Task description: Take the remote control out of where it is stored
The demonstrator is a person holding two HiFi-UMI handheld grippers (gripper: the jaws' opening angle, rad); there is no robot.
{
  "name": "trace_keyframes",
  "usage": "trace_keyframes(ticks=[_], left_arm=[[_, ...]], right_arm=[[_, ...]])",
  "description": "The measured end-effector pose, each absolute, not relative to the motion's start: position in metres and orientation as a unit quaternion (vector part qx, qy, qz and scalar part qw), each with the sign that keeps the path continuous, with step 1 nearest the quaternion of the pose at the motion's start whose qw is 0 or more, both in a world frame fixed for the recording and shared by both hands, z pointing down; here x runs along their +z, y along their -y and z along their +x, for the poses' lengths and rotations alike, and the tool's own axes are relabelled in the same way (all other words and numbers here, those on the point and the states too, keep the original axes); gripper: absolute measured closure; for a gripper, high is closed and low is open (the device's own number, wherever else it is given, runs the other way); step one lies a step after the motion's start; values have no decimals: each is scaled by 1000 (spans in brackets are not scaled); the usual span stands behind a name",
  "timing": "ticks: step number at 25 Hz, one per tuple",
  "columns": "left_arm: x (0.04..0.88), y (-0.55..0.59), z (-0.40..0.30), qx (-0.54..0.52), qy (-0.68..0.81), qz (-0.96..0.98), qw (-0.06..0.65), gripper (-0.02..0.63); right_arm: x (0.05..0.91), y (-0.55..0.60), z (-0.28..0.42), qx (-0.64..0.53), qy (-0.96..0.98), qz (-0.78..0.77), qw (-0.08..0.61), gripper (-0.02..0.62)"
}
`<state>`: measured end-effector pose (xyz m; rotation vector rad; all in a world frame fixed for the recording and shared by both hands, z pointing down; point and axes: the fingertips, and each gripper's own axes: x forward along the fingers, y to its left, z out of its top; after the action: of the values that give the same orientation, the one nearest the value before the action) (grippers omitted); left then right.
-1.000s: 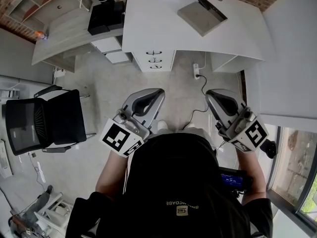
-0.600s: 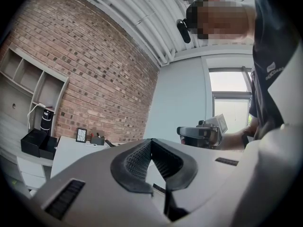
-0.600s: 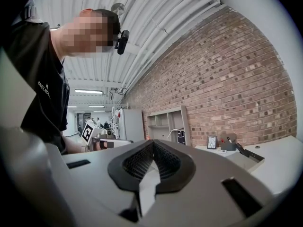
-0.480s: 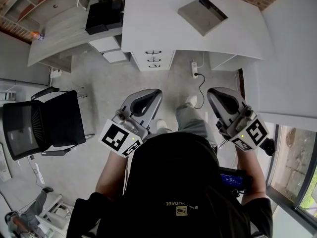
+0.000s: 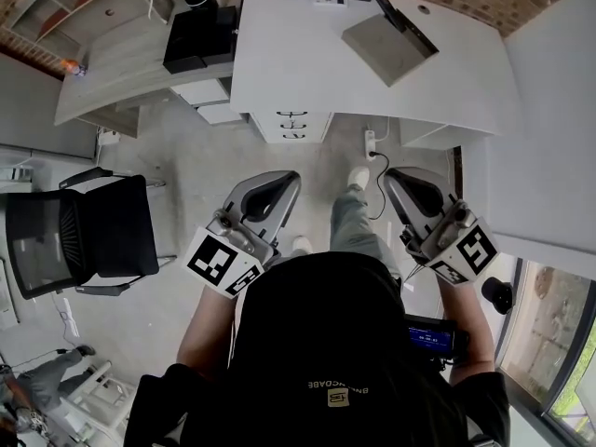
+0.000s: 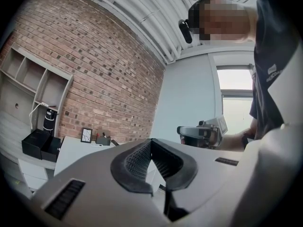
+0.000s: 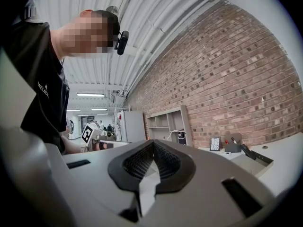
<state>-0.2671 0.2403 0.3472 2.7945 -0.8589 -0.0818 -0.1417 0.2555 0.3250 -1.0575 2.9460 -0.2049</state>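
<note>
White desk (image 5: 298, 54) sits upper centre of the head view, with a drawer unit (image 5: 291, 119) under its near edge. Remote control: can't pick it out. A small pale slab (image 5: 326, 1) lies at the desk's far edge, top centre; can't tell if that's it. Left gripper (image 5: 282, 179) is just left of centre and right gripper (image 5: 395, 177) right of centre, both over grey floor (image 5: 196, 156), well apart from the desk. Both claws are pressed together with nothing between them. Black chair (image 5: 102, 231) at left.
</note>
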Motion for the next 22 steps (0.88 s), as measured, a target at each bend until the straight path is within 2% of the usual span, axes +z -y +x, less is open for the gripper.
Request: trace_keyframes(ticks=[7,22], left_arm=[[354,-191,-238,-16,312,943,112,600],[358,-66,-147,-24,331,932,148,600]], right_arm=[[338,-192,-111,-90,-942,-323,13,589],[354,-57,-38,-126,-952,-278,-13,589]])
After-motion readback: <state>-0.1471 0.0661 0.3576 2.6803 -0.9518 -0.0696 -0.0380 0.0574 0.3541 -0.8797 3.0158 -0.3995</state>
